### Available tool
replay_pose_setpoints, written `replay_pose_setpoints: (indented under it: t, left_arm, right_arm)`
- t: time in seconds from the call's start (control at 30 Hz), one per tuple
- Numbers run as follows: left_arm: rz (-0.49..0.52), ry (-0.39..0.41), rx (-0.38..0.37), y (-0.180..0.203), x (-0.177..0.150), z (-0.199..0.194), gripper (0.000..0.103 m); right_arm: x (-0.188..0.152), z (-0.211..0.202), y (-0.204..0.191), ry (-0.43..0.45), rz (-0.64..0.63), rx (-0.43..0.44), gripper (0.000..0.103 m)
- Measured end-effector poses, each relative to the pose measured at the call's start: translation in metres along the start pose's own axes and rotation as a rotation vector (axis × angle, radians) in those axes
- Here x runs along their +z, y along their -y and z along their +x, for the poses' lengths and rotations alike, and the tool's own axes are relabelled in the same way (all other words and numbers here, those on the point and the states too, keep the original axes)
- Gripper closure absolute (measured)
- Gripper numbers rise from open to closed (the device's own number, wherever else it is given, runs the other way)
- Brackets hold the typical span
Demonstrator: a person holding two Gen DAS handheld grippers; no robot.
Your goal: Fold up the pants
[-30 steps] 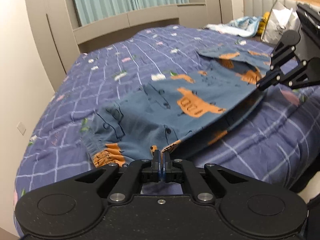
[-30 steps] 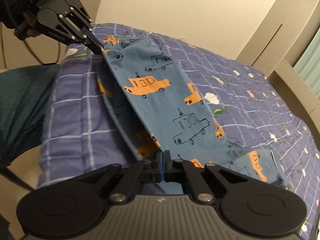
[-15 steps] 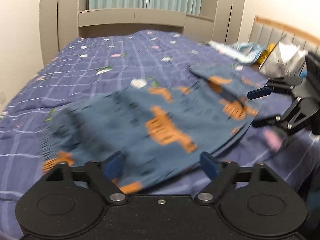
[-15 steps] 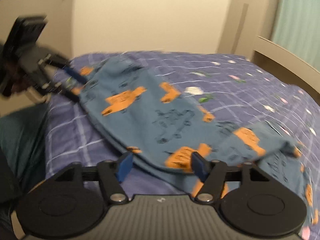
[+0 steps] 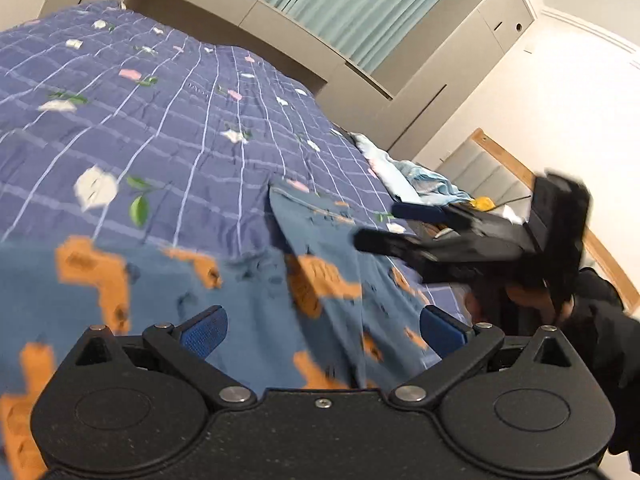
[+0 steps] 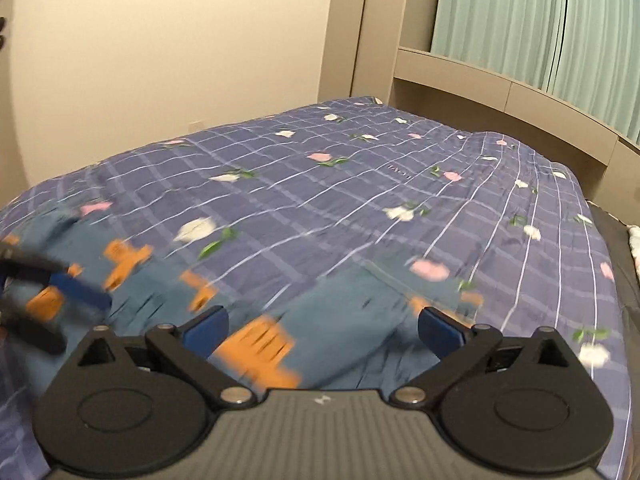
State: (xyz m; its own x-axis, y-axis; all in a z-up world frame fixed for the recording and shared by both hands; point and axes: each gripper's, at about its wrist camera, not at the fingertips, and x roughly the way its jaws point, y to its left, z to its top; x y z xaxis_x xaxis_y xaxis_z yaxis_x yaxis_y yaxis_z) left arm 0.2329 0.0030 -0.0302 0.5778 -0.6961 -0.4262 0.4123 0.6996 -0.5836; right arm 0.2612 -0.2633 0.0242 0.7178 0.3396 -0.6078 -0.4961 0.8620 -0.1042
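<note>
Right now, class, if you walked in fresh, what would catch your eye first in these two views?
The blue cotton pants with orange vehicle prints lie spread on the near part of the purple checked floral quilt. Both black tongs hang open over them: the left tongs and the right tongs. Pale green curtains hang behind the bed.

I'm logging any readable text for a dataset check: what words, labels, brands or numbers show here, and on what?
Small embroidered mark on the bedspread: letters too small to read.
Small pale logo on the right gripper housing: a symbol, not legible as text.
Prints on the pants: orange and dark vehicle drawings, motion-blurred, no readable lettering.
Nothing else carries readable text.
</note>
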Motion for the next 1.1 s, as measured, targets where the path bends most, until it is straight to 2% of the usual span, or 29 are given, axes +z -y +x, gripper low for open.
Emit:
replay_pose_setpoints:
  t: [0.03, 0.1, 0.17, 0.2, 0.27, 0.3, 0.37, 0.47, 0.5, 0.53, 0.57, 0.63, 0.73, 0.8, 0.97, 1.1]
  left_arm:
    - [0.004, 0.002, 0.005, 0.002, 0.002, 0.007, 0.003]
    - [-0.017, -0.01, 0.01, 0.005, 0.008, 0.022, 0.014]
    - [-0.055, -0.027, 0.001, 0.005, 0.011, 0.033, 0.032]
    - [-0.07, -0.036, 0.003, 0.003, 0.01, 0.035, 0.036]
    - [-0.095, -0.062, 0.014, 0.002, 0.01, 0.045, 0.055]
    - [-0.104, -0.073, 0.015, 0.0, 0.009, 0.05, 0.06]
    - [-0.109, -0.087, 0.01, -0.001, 0.007, 0.053, 0.082]
    - [-0.11, -0.094, -0.005, 0.002, 0.006, 0.054, 0.097]
    - [-0.111, -0.094, -0.006, 0.003, 0.007, 0.056, 0.097]
    - [-0.118, -0.094, -0.005, 0.004, 0.008, 0.057, 0.098]
    - [-0.123, -0.094, -0.008, 0.003, 0.009, 0.057, 0.1]
    - [-0.116, -0.083, -0.007, 0.008, 0.012, 0.056, 0.102]
    - [-0.075, -0.071, -0.015, 0.02, 0.017, 0.053, 0.103]
    - [-0.017, -0.064, -0.012, 0.031, 0.022, 0.05, 0.103]
    - [0.202, -0.048, 0.011, 0.071, 0.029, 0.038, 0.103]
    - [0.407, -0.063, 0.044, 0.108, 0.021, 0.034, 0.103]
  right_arm:
    - [0.009, 0.013, 0.002, -0.02, 0.0, -0.013, 0.0]
    - [0.023, 0.038, 0.002, -0.053, -0.009, -0.028, 0.0]
    - [0.032, 0.064, 0.001, -0.095, -0.017, -0.048, 0.001]
    - [0.037, 0.077, 0.0, -0.122, -0.017, -0.058, 0.004]
    - [0.041, 0.096, -0.002, -0.16, -0.017, -0.053, 0.012]
    - [0.043, 0.105, -0.002, -0.181, -0.011, -0.043, 0.015]
    - [0.044, 0.118, -0.003, -0.218, -0.006, -0.027, 0.019]
    - [0.044, 0.13, -0.008, -0.252, -0.011, -0.041, 0.03]
    - [0.044, 0.132, -0.01, -0.261, -0.018, -0.048, 0.038]
    - [0.043, 0.134, -0.012, -0.272, -0.027, -0.055, 0.051]
    - [0.042, 0.135, -0.014, -0.282, -0.034, -0.061, 0.057]
    - [0.04, 0.135, -0.015, -0.295, -0.05, -0.087, 0.079]
    - [0.04, 0.123, -0.009, -0.265, -0.026, -0.099, 0.098]
    - [0.042, 0.106, -0.001, -0.215, 0.005, -0.112, 0.1]
    - [0.039, 0.041, 0.029, -0.067, 0.115, -0.146, 0.1]
    - [0.016, -0.018, 0.056, 0.033, 0.225, -0.181, 0.1]
